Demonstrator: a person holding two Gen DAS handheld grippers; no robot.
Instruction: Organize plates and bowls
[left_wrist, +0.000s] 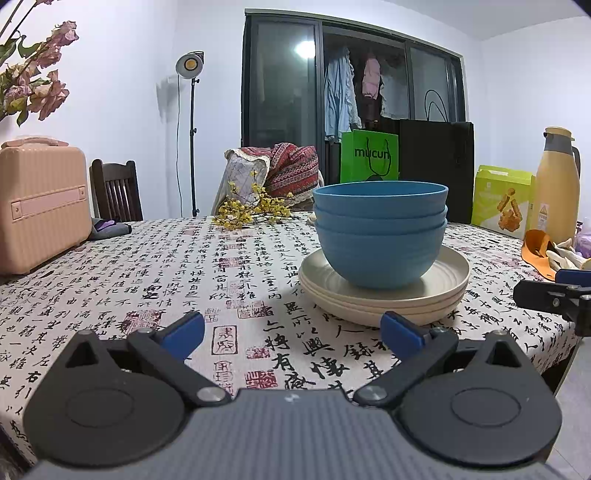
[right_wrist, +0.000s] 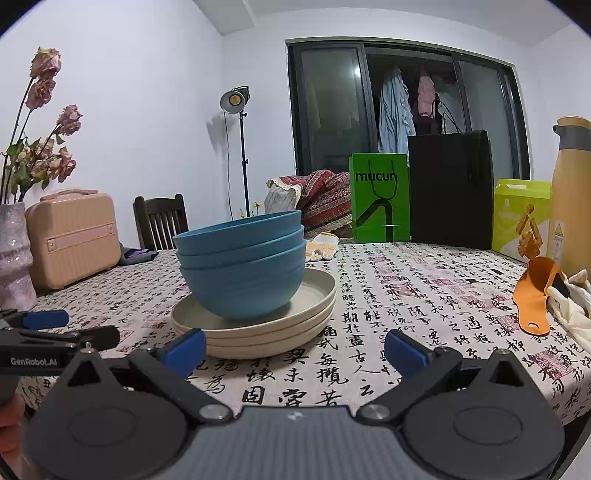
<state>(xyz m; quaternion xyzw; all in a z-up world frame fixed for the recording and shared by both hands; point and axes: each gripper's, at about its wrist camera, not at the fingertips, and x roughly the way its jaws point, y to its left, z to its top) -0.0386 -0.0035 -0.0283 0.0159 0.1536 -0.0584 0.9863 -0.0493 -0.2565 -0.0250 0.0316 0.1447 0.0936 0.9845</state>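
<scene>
Three blue bowls (left_wrist: 380, 236) sit nested on a stack of three cream plates (left_wrist: 384, 299), on a table (left_wrist: 184, 266) under a calligraphy-print cloth. From the left wrist camera the stack stands at about 1 o'clock, just beyond the left gripper (left_wrist: 293, 332), whose jaws are spread wide and hold nothing. From the right wrist camera the bowls (right_wrist: 242, 266) and plates (right_wrist: 258, 325) lie at about 11 o'clock, close ahead of the right gripper (right_wrist: 294, 349), its jaws also wide and empty. A pink case (left_wrist: 40, 206) rests at 9 o'clock, a green bag (right_wrist: 380, 199) at 1 o'clock.
</scene>
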